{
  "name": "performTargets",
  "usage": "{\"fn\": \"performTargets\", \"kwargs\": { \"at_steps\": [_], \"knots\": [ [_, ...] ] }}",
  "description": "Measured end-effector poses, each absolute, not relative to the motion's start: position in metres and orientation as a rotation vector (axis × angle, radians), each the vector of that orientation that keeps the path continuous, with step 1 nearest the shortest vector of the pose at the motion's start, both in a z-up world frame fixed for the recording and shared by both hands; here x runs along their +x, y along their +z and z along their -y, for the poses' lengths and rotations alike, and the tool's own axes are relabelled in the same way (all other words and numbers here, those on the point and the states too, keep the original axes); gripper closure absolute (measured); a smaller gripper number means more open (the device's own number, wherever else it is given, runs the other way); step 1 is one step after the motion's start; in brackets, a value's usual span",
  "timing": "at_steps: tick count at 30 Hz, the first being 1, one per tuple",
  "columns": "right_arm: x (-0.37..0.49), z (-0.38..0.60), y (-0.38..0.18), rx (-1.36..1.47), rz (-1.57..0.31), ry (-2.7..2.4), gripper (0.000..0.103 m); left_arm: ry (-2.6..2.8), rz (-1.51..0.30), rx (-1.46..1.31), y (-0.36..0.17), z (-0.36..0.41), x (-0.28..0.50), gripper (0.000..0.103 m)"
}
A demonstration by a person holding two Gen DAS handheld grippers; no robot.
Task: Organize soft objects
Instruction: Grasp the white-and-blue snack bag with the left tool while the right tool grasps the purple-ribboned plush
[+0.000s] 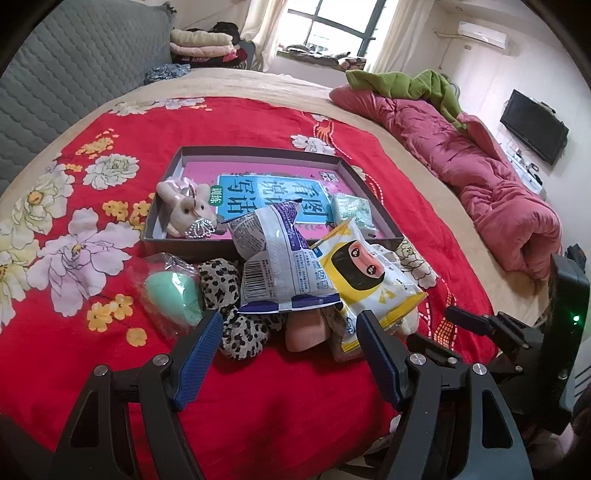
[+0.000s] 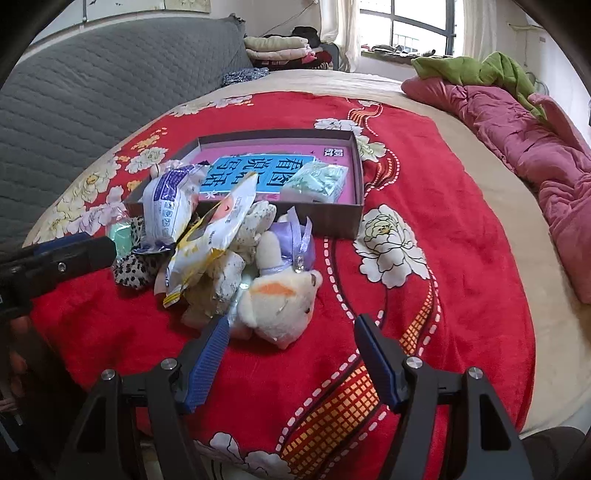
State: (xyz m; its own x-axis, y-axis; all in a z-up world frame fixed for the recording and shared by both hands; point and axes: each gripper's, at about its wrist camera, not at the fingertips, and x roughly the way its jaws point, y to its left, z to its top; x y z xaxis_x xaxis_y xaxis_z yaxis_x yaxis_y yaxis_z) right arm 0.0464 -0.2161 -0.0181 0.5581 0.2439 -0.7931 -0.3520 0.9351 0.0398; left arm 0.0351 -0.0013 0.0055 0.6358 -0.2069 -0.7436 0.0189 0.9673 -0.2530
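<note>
While both jaws gape empty, left hand-held gripper (image 1: 290, 319), right hand-held gripper (image 2: 291, 325) near soft pile (image 1: 295, 273).

I see a pink quilt (image 1: 480, 177) under a green blanket (image 1: 417, 83), a wall TV (image 1: 533, 131), and folded clothes (image 1: 201, 46) by the window (image 1: 343, 22).

Large dark characters 看图说话写话 stand upside down on the blue panel of the pink book (image 1: 280, 192) in the box (image 1: 258, 151) at mid-frame; a small green tag beside them reads 训练; the white packet (image 1: 280, 266) below carries a barcode, its fine print too small to read.
</note>
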Motion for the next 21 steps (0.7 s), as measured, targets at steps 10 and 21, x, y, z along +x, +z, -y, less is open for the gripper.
{"fn": "performTargets", "kwargs": {
  "at_steps": [10,21],
  "knots": [
    [0.062,0.210,-0.031,-0.148,-0.914,0.325,0.033,-0.156,-0.885,-0.226,-0.002,0.008,0.044,0.027],
    [0.079,0.217,-0.034,-0.120,-0.904,0.309,0.034,-0.135,-0.878,-0.255,-0.002,0.000,0.069,0.027]
  ]
}}
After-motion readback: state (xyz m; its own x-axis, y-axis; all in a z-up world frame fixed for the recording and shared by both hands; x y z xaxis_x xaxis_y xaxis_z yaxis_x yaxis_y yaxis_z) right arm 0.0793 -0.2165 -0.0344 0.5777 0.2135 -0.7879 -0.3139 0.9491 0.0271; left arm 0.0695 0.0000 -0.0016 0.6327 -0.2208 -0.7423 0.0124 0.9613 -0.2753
